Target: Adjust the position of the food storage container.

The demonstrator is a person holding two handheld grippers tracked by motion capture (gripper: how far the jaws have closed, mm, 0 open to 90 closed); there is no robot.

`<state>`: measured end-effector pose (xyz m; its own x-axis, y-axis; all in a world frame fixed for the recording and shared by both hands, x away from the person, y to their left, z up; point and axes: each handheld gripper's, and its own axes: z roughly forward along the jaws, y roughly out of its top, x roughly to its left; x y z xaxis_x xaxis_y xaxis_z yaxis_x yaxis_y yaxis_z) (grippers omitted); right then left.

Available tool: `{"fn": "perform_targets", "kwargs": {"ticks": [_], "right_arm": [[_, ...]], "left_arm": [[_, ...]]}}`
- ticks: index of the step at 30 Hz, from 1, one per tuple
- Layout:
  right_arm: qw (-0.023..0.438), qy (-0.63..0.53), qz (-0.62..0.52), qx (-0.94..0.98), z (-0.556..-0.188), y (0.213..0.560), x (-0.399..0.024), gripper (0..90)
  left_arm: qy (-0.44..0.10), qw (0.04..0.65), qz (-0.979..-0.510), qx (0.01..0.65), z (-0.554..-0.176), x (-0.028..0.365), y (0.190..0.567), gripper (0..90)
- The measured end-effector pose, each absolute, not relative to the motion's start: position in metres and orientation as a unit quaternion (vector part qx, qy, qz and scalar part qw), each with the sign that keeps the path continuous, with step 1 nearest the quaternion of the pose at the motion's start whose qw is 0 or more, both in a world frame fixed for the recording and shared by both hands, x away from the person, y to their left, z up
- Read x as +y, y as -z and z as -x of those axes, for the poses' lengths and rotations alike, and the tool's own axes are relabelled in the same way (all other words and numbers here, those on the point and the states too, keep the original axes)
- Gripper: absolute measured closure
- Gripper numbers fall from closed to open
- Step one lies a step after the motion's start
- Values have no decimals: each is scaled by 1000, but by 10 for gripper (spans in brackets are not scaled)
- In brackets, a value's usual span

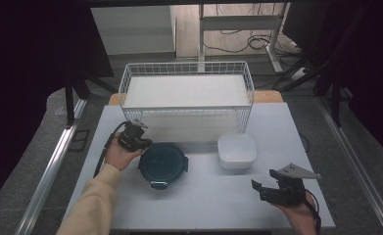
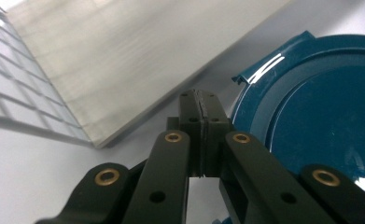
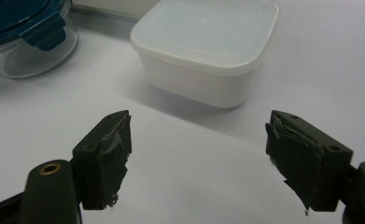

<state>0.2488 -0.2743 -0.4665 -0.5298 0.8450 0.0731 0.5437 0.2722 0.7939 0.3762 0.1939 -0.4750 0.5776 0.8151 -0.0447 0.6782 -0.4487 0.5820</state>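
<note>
Two food containers sit on the white table (image 1: 199,205): one round glass container with a teal lid (image 1: 162,164), near the middle and a little left, and one square white container (image 1: 236,151) just to its right, the two close but apart. Beyond them, at the far edge, stands one white wire basket (image 1: 186,73), with a pale flat liner inside.

The left gripper (image 1: 139,142) rests at the round container's far-left rim, held by a hand in a cream sleeve (image 1: 93,205). In the left gripper view its jaws are pressed together with nothing between them, their tips just beside the teal lid's edge; whether they touch it is hard to tell.

The right gripper (image 1: 265,188) hovers at the near right, well apart from both containers. The right gripper view shows its jaws spread wide, pads worn and ragged, aimed at the square white container; there the glass wall and one lid clasp show, cut off at the upper left.
</note>
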Motion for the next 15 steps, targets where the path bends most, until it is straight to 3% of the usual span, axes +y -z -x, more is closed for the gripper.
{"fn": "perform_targets", "kwargs": {"ticks": [15], "right_arm": [[187,-407,-449,773,-248,464,-276,220]], "left_arm": [[-105,286,-850,430,-380,193,478,900]]}}
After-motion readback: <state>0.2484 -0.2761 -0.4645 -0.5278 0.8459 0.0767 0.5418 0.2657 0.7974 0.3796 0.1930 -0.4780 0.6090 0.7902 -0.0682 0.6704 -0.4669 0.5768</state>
